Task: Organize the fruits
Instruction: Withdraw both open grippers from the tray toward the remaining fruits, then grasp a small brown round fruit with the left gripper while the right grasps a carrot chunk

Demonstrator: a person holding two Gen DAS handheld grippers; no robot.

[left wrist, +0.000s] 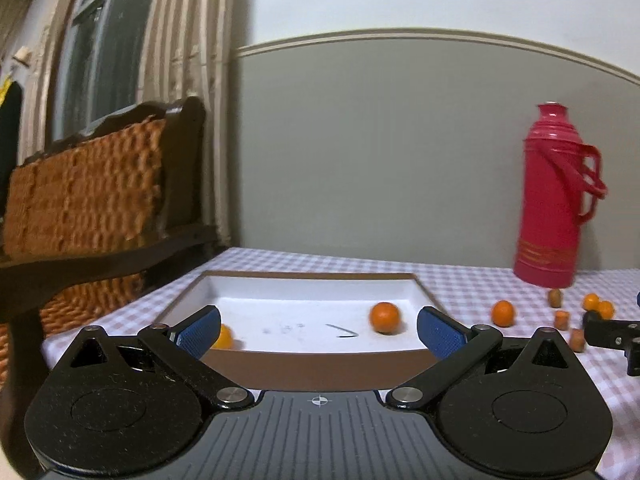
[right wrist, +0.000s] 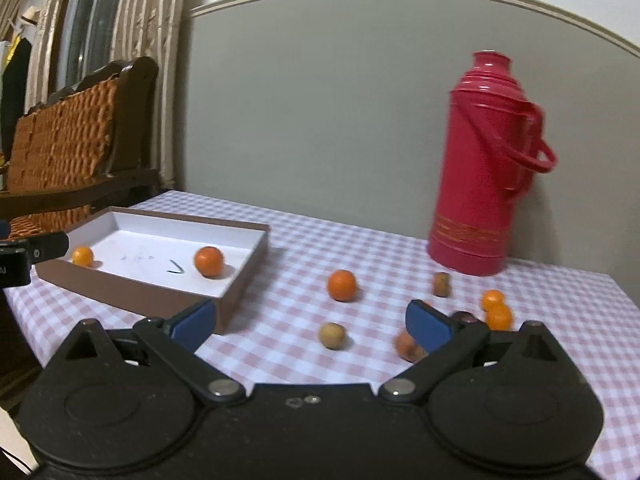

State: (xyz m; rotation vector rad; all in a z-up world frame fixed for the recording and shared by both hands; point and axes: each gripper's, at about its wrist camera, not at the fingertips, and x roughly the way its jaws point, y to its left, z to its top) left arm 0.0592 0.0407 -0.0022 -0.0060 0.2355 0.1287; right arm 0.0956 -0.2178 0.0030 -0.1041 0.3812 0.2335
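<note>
A brown box with a white inside (left wrist: 312,364) (right wrist: 240,284) sits on the checked table. It holds an orange (left wrist: 385,317) (right wrist: 208,261) and a smaller orange fruit (left wrist: 224,337) (right wrist: 83,256). My left gripper (left wrist: 318,330) is open and empty at the box's near wall. My right gripper (right wrist: 310,326) is open and empty above the cloth, right of the box. Loose on the table lie an orange (right wrist: 341,285) (left wrist: 503,313), a tan round fruit (right wrist: 332,335), a reddish fruit (right wrist: 408,346), a brown fruit (right wrist: 441,284) and two small oranges (right wrist: 496,310) (left wrist: 598,305).
A red thermos (right wrist: 486,168) (left wrist: 554,196) stands at the back right near the wall. A wicker chair (left wrist: 88,200) (right wrist: 64,136) stands left of the table. The other gripper's black body shows at the right edge of the left wrist view (left wrist: 612,334).
</note>
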